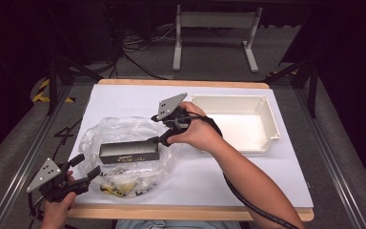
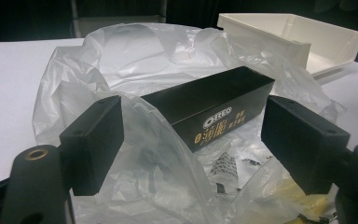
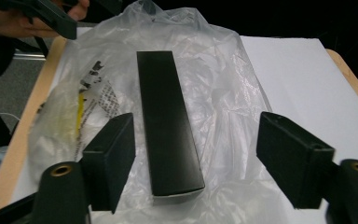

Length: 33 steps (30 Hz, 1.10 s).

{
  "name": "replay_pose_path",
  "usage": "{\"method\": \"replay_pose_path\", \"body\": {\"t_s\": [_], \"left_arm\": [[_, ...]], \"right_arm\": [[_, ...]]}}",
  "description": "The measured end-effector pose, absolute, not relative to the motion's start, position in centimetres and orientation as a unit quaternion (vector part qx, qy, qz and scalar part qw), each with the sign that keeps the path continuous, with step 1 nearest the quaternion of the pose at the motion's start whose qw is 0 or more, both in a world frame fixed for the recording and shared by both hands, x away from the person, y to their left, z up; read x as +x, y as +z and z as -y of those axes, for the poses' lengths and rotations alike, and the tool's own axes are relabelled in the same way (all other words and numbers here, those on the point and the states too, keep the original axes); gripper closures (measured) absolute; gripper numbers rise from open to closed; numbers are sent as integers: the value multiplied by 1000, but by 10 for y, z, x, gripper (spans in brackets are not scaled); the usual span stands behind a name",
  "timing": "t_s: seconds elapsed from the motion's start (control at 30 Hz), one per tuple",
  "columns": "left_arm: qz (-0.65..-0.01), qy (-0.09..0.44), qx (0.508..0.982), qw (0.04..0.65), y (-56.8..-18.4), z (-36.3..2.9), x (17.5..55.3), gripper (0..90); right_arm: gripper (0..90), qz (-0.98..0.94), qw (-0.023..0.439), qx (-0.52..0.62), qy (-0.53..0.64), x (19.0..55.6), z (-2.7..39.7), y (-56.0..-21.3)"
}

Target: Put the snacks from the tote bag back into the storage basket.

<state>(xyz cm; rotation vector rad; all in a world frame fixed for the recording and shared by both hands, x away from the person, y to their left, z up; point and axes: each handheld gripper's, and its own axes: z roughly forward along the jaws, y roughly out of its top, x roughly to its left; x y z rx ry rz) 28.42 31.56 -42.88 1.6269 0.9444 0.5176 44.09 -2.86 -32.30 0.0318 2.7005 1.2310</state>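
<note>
my right tongs (image 3: 196,163) sit w/ jaws apart round the near end of the black box (image 3: 168,121), not pinching it. box lies on the plastic bag (image 3: 223,88). left tongs (image 2: 191,149) wide, nothing held.

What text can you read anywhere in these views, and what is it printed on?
"OREO": white logo on the side of the black box.
Gold characters beside and under that logo: too blurred to read.
Black print on the packets inside the clear plastic bag: too small and crumpled to read.
White tray: no text.
</note>
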Motion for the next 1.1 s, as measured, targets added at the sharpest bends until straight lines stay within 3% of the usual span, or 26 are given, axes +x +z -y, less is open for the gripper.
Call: {"method": "replay_pose_path", "body": {"t_s": [0.23, 0.47, 1.1], "left_arm": [[-399, 218, 690, 563, -429, -315, 285, 220], [-397, 216, 694, 560, -428, -315, 286, 220], [-396, 217, 693, 562, -429, -313, 287, 220]], "right_arm": [[312, -922, 39, 32, 384, 447, 14, -344], [280, -934, 15, 20, 355, 450, 0, -363], [282, -956, 10, 23, 292, 464, -8, -394]]}}
